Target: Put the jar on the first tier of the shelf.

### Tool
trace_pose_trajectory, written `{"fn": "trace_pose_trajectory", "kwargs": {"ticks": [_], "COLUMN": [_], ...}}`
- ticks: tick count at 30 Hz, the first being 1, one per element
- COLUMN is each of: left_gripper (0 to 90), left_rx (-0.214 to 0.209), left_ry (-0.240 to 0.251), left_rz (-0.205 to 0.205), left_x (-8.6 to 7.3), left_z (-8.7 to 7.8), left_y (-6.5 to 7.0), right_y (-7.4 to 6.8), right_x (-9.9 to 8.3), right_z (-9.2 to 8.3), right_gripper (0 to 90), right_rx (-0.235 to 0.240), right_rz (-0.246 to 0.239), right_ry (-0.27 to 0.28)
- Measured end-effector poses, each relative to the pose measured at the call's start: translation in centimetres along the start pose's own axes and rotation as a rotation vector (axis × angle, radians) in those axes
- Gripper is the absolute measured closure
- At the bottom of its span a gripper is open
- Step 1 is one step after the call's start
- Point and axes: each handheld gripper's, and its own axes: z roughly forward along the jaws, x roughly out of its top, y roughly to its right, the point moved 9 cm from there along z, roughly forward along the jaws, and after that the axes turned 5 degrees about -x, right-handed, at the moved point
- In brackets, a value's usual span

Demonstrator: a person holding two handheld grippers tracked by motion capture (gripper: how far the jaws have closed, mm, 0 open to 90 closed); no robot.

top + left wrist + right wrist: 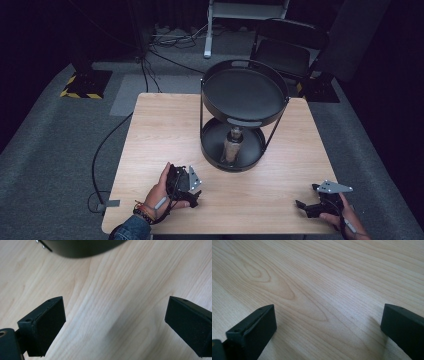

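Observation:
A black two-tier stand stands at the back middle of the wooden table [160, 130]. Its upper tray [245, 92] is bare. A brownish glass bottle [233, 145] with a light cap stands on the lower tray [212, 155]. My left gripper [192, 192] rests low over the table near the front edge, left of the stand. It is open, with bare wood between its fingers [45, 325] and the stand's base [82, 247] ahead. At the front right corner my right gripper [306, 197] is open too, over bare wood [328, 320].
A black chair [285, 50] stands on the grey carpet behind the table, close to the stand. Cables [100, 150] trail over the floor at the left. Bare tabletop lies between the two grippers and in front of the stand.

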Motion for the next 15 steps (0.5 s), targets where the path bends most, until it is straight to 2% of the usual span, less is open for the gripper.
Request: {"fn": "trace_pose_trajectory", "kwargs": {"ticks": [6, 8, 10, 12, 15], "left_gripper": [2.9, 2.9, 2.9, 2.9, 2.9], "left_rx": [-0.002, -0.001, -0.03, -0.023, -0.033], "left_ry": [0.006, 0.0, 0.016, 0.005, -0.003], "left_rz": [-0.042, -0.045, -0.067, -0.076, -0.095], "left_x": [-1.2, -1.8, -2.3, -2.9, -3.8], "left_z": [-0.2, -0.3, -0.4, -0.4, -0.4], "left_y": [-0.1, -0.1, 0.1, 0.0, 0.1], "right_y": [0.0, 0.0, 0.0, 0.0, 0.0], "right_x": [0.0, 0.0, 0.0, 0.0, 0.0], "right_z": [0.0, 0.0, 0.0, 0.0, 0.0], "right_gripper": [0.0, 0.0, 0.0, 0.0, 0.0], "right_rx": [0.0, 0.0, 0.0, 0.0, 0.0], "right_rz": [0.0, 0.0, 0.001, 0.0, 0.0], "right_ry": [0.0, 0.0, 0.0, 0.0, 0.0]}}
